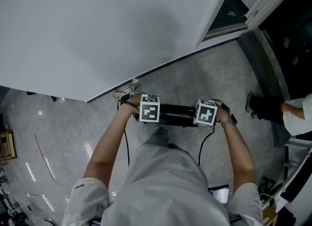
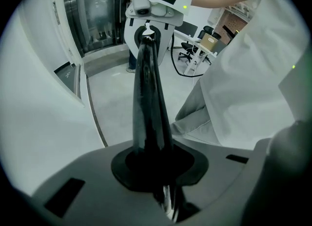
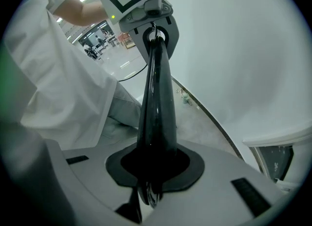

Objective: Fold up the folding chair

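The black folding chair (image 1: pixel 176 114) shows from above only as a thin dark bar in front of the person's waist, so its frame looks flattened. My left gripper (image 1: pixel 132 106) is shut on its left end and my right gripper (image 1: pixel 220 108) on its right end, each under its marker cube. In the left gripper view the chair's black edge (image 2: pixel 148 98) runs from my jaws (image 2: pixel 158 171) up to the other gripper. The right gripper view mirrors this: the black edge (image 3: pixel 157 98) rises from my jaws (image 3: pixel 153 171). The chair's lower part is hidden.
A white wall (image 1: pixel 97 30) stands close ahead, its base running diagonally. Small debris (image 1: pixel 124 92) lies at its foot. Another person's shoes (image 1: pixel 263 107) are at the right by a dark doorway. Steel doors (image 2: pixel 97 15) and office chairs (image 2: pixel 187 49) stand farther off.
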A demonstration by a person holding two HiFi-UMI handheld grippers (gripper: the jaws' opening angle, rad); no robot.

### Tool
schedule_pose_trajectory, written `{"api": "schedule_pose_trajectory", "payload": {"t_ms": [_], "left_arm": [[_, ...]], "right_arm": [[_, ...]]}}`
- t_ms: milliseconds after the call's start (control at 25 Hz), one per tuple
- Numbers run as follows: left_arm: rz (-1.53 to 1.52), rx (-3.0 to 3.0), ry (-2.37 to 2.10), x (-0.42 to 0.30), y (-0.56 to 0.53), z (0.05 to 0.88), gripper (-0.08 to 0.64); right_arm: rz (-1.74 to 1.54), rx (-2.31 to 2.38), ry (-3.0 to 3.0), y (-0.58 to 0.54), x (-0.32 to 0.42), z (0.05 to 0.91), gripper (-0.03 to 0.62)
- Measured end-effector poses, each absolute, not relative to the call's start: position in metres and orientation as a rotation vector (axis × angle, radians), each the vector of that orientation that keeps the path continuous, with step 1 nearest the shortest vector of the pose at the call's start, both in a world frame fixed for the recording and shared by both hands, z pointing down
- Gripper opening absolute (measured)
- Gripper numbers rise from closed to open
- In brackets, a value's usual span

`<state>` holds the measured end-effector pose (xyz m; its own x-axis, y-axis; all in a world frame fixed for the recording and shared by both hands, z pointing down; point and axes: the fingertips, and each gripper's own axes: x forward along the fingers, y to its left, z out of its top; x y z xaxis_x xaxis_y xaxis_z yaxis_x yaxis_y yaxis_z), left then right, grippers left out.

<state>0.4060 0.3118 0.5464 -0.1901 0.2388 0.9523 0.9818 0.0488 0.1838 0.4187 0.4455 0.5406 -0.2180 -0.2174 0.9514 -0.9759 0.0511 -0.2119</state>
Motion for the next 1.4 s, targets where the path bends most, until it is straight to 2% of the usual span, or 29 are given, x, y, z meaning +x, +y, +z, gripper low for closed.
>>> {"api": "schedule_pose_trajectory", "payload": {"t_ms": [640, 1400], "left_arm": [[-1.260, -1.409, -1.474, 0.517, 0.308, 0.542, 0.064], [-1.460, -1.640, -1.310, 0.682, 0.288, 0.542, 0.064]], "right_arm": [[1.135, 1.108, -1.596, 0.436, 0.550, 0.532, 0.063], [0.912, 0.820, -1.715, 0.403, 0.751, 0.531, 0.063]]}}
